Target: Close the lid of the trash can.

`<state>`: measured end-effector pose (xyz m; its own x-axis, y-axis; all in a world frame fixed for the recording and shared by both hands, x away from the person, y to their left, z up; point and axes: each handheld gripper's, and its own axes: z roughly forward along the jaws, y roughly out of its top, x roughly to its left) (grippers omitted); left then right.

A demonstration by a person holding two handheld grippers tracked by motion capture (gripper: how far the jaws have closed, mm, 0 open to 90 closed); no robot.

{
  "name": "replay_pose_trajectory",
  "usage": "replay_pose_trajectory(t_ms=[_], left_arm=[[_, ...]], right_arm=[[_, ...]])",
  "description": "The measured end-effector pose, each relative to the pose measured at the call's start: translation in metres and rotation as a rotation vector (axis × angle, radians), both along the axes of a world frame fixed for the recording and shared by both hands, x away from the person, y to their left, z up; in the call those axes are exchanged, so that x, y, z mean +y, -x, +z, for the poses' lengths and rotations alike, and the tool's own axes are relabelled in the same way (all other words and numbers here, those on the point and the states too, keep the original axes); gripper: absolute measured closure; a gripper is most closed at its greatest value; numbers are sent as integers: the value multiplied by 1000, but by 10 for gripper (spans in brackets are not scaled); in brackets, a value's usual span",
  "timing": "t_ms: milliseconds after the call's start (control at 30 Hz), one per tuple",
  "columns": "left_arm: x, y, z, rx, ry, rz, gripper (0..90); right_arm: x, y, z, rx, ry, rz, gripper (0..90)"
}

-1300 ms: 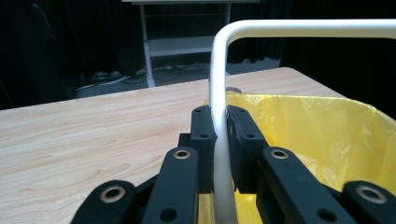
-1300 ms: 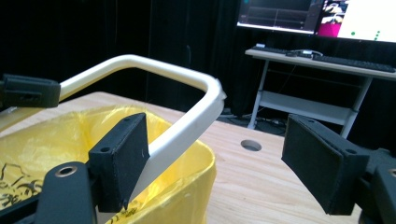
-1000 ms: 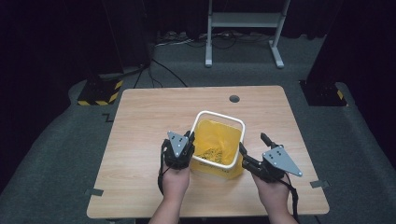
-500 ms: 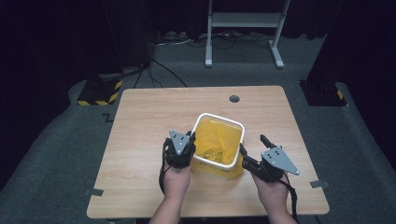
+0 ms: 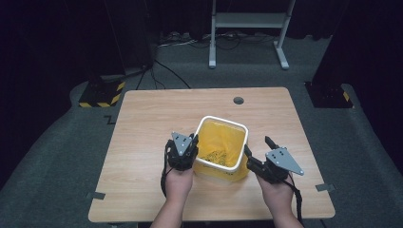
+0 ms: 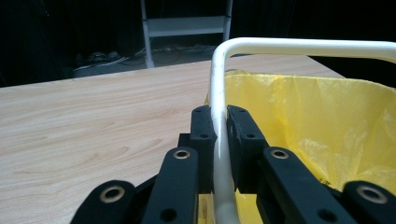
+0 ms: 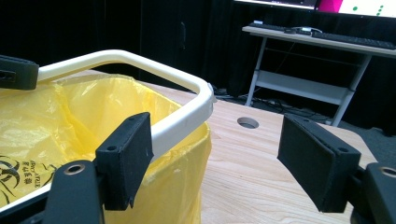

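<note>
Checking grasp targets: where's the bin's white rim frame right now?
In the high view the white rim frame tops the yellow-lined bin at the table's near middle, with the left gripper clamped on its left edge.

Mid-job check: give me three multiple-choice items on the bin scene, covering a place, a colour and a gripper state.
1. Where does the left gripper grip the bin?
A. its white rim
B. its base
C. the table edge

2. What colour is the bin liner?
A. blue
B. yellow
C. black

3. How do the right gripper jaws stand?
A. clamped on the liner
B. shut on nothing
C. open, spread either side of the rim

A: the pads pinch the rim.
B: yellow plastic lines the bin.
C: a wide gap shows between the jaws.
</note>
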<state>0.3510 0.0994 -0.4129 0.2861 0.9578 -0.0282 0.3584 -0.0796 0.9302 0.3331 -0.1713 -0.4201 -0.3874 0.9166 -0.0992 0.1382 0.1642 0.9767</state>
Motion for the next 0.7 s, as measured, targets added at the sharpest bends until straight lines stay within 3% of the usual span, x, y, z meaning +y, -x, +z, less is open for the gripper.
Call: replay_pose_trajectory(t_ms=[467, 700], left_arm=[[-3, -2, -1, 26, -16, -5, 809], [-2, -3, -3, 39, -10, -11, 805]], right_arm=[[5, -2, 0, -1, -4, 15, 265], [10, -9, -6, 33, 19, 22, 266]])
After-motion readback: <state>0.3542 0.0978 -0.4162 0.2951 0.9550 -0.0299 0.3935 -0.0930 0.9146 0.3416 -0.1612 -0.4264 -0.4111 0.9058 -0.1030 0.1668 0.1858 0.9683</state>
